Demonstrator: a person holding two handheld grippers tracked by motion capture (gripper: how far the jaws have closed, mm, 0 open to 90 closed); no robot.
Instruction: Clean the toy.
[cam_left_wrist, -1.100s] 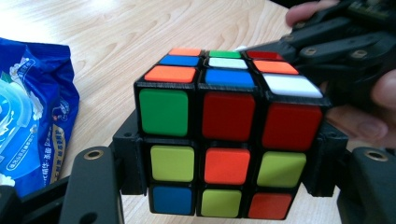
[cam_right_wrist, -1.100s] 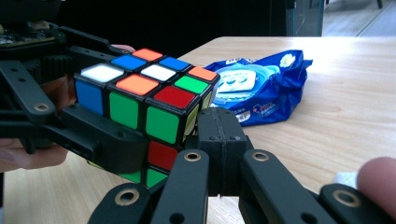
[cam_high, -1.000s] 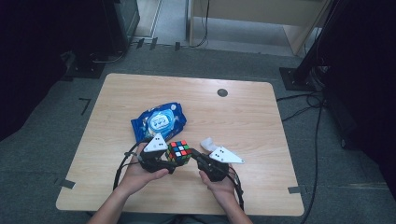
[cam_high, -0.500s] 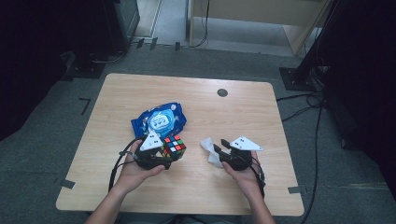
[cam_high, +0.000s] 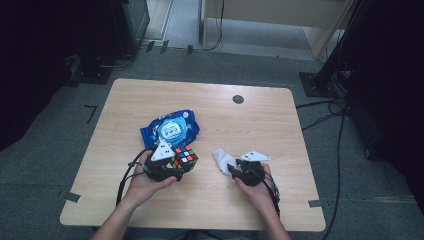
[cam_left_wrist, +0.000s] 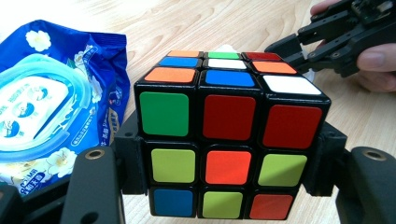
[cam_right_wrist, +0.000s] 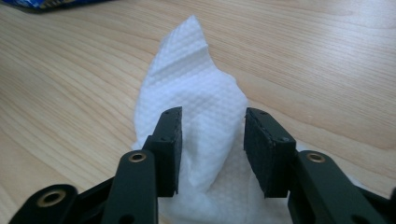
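Observation:
A scrambled Rubik's cube (cam_high: 185, 157) is clamped in my left gripper (cam_high: 180, 165), just above the table's front middle. In the left gripper view the cube (cam_left_wrist: 229, 135) is seen close up, and a black finger (cam_left_wrist: 128, 163) presses on each side of it. A crumpled white wipe (cam_high: 220, 159) lies on the wood to the right. My right gripper (cam_high: 233, 170) rests low at its near edge. Its jaws have just been opening. In the right gripper view the wipe (cam_right_wrist: 196, 84) rises between the parted pads of that gripper (cam_right_wrist: 212, 149), and I see no squeeze on it.
A blue pack of wet wipes (cam_high: 170, 127) lies just behind the cube. The wooden table (cam_high: 260, 125) has a dark round cap (cam_high: 238, 99) near its far edge. Cables trail from both grippers over the front edge. My right gripper (cam_left_wrist: 327, 42) is seen beyond the cube.
My right gripper left the cube, moved right and sank to the white wipe, with its jaws now apart. The left gripper kept the cube and stayed in place.

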